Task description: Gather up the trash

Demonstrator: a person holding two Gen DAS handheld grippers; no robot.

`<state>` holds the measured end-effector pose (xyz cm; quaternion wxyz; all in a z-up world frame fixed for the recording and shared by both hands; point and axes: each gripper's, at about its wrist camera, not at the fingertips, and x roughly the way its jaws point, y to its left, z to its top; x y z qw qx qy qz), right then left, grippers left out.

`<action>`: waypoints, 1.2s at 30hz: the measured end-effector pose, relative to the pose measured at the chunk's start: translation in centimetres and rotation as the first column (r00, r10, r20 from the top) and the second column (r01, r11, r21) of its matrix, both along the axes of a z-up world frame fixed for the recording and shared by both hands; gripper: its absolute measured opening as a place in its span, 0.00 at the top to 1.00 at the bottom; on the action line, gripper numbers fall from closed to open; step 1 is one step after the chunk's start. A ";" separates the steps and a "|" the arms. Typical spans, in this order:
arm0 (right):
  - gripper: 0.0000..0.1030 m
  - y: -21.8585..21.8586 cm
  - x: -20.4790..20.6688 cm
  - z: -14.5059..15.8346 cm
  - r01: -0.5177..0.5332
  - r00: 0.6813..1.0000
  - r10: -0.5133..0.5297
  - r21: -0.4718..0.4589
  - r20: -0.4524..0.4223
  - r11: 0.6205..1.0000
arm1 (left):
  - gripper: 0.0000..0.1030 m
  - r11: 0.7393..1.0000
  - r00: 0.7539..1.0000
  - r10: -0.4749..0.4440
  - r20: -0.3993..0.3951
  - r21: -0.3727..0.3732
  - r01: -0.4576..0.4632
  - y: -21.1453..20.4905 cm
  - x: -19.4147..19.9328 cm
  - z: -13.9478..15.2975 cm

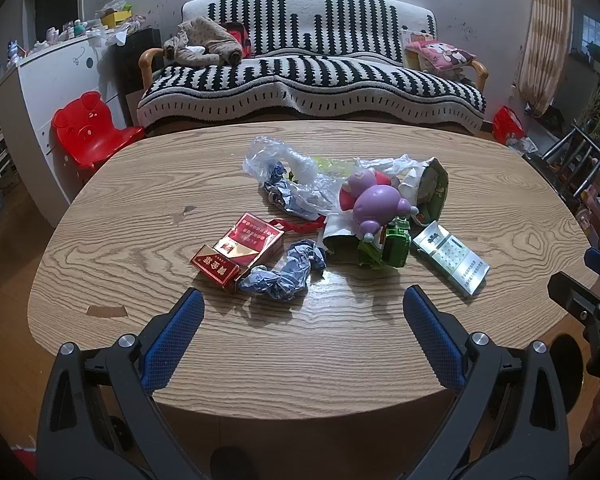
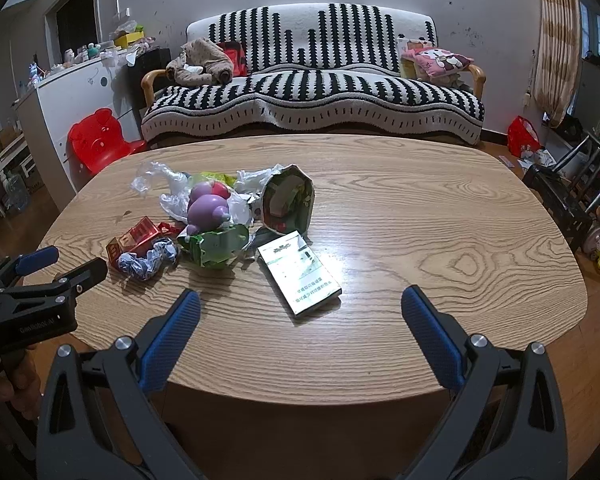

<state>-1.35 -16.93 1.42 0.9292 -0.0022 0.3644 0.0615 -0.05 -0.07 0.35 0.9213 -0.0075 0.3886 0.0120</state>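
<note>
Here, both tongs hang over the near edge of the wooden table (image 1: 148, 216) with their blue-padded fingers spread wide and nothing between them: the left gripper (image 1: 304, 300) faces the left part of the litter, and the right gripper (image 2: 300, 300) faces the bare wood beside it. The trash lies in a loose heap near the middle of the table, well short of either tool. Nearest the left gripper is a crumpled blue-and-white paper wad (image 1: 288, 268), touching the open end of a red cigarette pack (image 1: 238, 250) that lies flat to its left. Behind them spreads a crinkled clear plastic bag (image 1: 284, 168) over another crushed wrapper. To the right sits a purple and pink toy figure (image 1: 374, 200) on top of a torn green carton (image 1: 384, 246), with a green printed pouch (image 2: 290, 200) standing open behind it. A silver-green cigarette pack (image 2: 300, 272) lies flat at the right edge of the heap, just ahead of the right gripper and closer to its left finger. Beyond the table stands a sofa under a black-and-white cover (image 2: 312, 96), with a red child's chair (image 1: 92, 132) at its left.
</note>
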 end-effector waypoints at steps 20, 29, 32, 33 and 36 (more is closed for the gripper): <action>0.05 0.3 1.1 -1.6 -0.026 0.999 0.026 -0.005 -0.040 1.000 | 0.06 0.999 1.000 -0.018 -0.025 0.029 0.019 2.3 0.2 -1.2; 0.05 -0.5 5.7 -5.1 -0.067 0.993 0.067 0.008 -0.095 0.998 | 0.06 0.984 0.992 -0.119 -0.049 0.130 0.124 5.5 5.0 -4.4; 0.05 -0.8 7.8 -6.7 -0.059 0.990 0.061 0.019 -0.125 0.998 | 0.06 0.984 0.990 -0.132 -0.056 0.115 0.138 6.6 7.2 -5.4; 0.05 -0.7 8.5 -7.3 -0.060 0.989 0.062 0.020 -0.136 0.998 | 0.06 0.984 0.988 -0.140 -0.060 0.100 0.146 6.9 7.9 -5.7; 0.05 -0.1 10.1 -8.7 -0.078 0.983 0.078 0.008 -0.164 0.997 | 0.06 0.978 0.982 -0.168 -0.083 0.110 0.177 7.1 10.0 -7.3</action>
